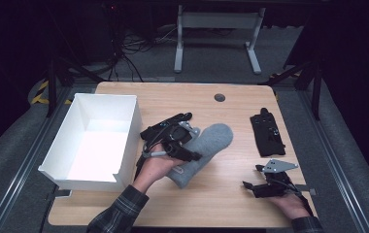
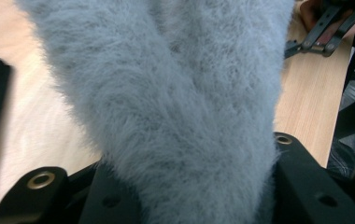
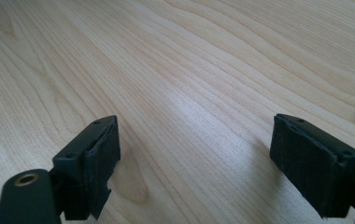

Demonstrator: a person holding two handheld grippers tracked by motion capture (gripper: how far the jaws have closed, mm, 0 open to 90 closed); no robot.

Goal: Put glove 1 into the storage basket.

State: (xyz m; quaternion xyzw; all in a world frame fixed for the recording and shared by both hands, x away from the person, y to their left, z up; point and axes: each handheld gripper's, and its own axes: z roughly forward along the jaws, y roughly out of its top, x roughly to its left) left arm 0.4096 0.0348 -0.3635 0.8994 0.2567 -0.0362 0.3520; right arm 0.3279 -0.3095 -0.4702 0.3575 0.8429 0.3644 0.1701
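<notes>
Left gripper [image 1: 185,138] fingers clamped on grey fuzzy sock [image 1: 207,145], frame centre; right gripper [image 1: 260,187] fingers wide apart, empty, lower right. Grasp step; next likely into white box [image 1: 66,131].

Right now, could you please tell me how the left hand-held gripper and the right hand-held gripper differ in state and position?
The left hand-held gripper is closed around the fluffy grey sock; the right hand-held gripper is open and holds nothing. The left one sits mid-table beside the white box; the right one rests near the table's front right edge. Both are black and each held in one hand.
</notes>
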